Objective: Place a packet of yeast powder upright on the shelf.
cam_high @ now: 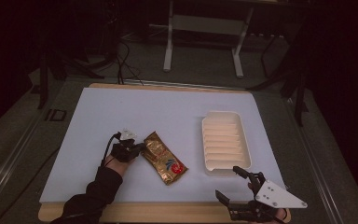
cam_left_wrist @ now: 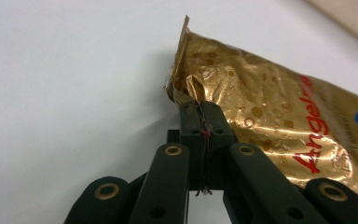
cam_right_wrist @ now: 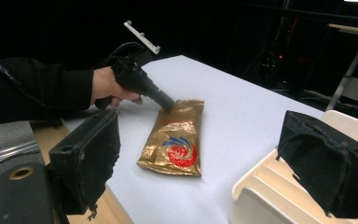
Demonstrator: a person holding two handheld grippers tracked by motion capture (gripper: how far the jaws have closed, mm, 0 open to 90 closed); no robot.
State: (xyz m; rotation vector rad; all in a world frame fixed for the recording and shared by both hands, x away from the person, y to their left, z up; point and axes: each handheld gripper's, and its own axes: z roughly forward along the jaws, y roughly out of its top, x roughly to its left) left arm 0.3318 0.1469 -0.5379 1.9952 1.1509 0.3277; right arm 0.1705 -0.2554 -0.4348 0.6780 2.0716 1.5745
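Note:
A gold foil packet (cam_high: 163, 157) with a red and blue logo lies flat on the white table top, left of centre. My left gripper (cam_high: 141, 148) is shut on the packet's near left corner; in the left gripper view the jaws pinch the crumpled foil edge (cam_left_wrist: 193, 91). The right gripper view shows the packet (cam_right_wrist: 176, 140) with the left gripper (cam_right_wrist: 167, 102) at its far end. My right gripper (cam_high: 230, 183) hovers open at the table's front right edge, just below the tray, with nothing between its wide-apart pads (cam_right_wrist: 91, 154).
A white ribbed tray (cam_high: 225, 140) sits right of the packet, also seen at lower right in the right gripper view (cam_right_wrist: 279, 191). The white board (cam_high: 121, 112) rests on a wooden table. A desk frame (cam_high: 205, 42) stands behind on the dark floor.

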